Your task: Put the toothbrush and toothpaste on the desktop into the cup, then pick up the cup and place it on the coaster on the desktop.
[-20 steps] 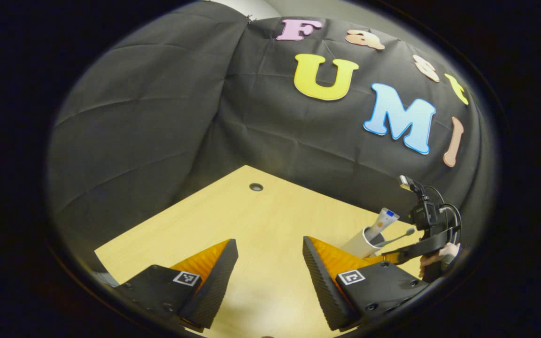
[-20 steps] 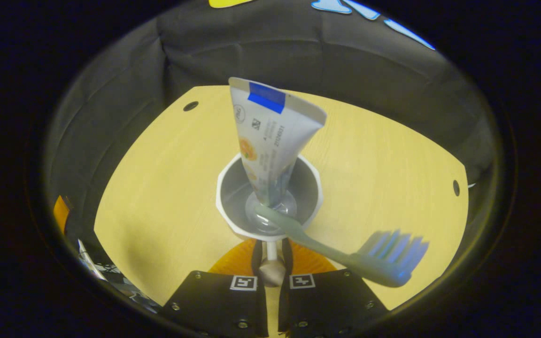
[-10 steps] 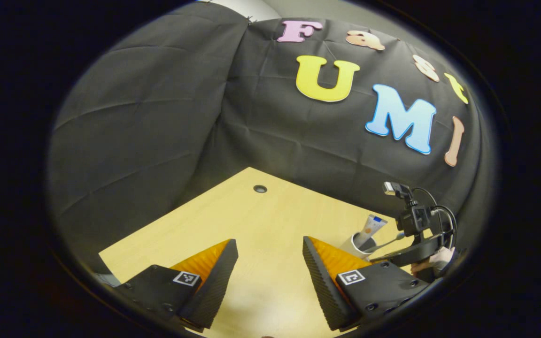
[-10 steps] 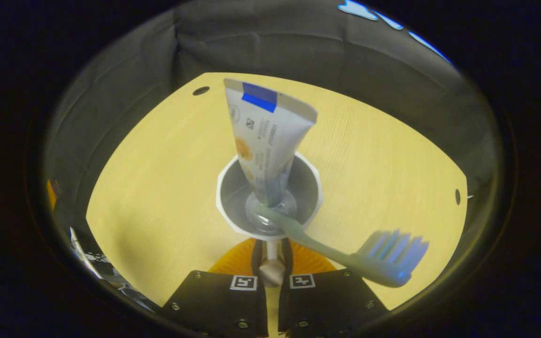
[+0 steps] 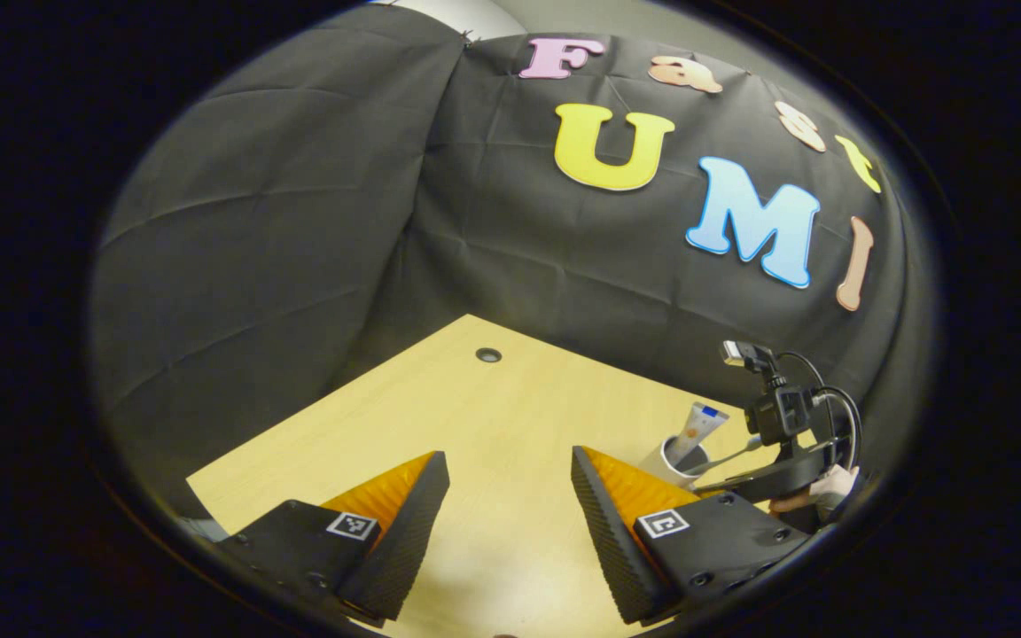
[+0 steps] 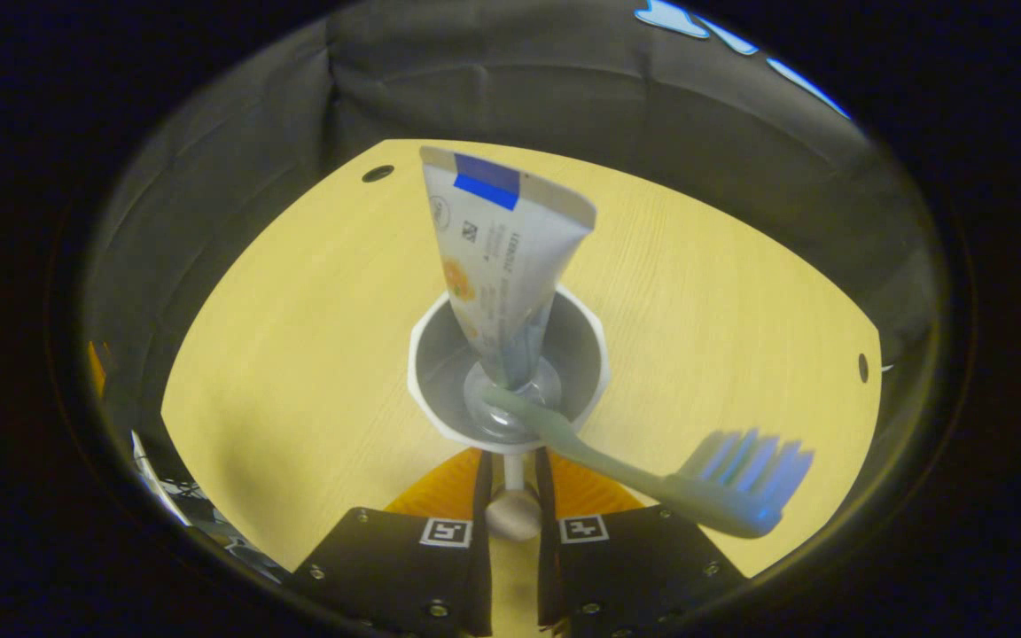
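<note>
while the right tool (image 6: 512, 483) pinches the white cup (image 6: 508, 372) by its near rim, toothpaste (image 6: 500, 257) and toothbrush (image 6: 652, 474) stand inside it; the left tool (image 5: 510, 505), gaping and empty, hovers beside the cup above the worktop (image 5: 493, 416).

cup (image 6: 440, 416) white | toothbrush (image 6: 714, 505) green, blue bristles | desktop (image 6: 298, 354) pale wood

Left gripper (image 5: 509, 496): black mounts w/ square tags, screws; right gripper (image 6: 510, 492) same.
</note>
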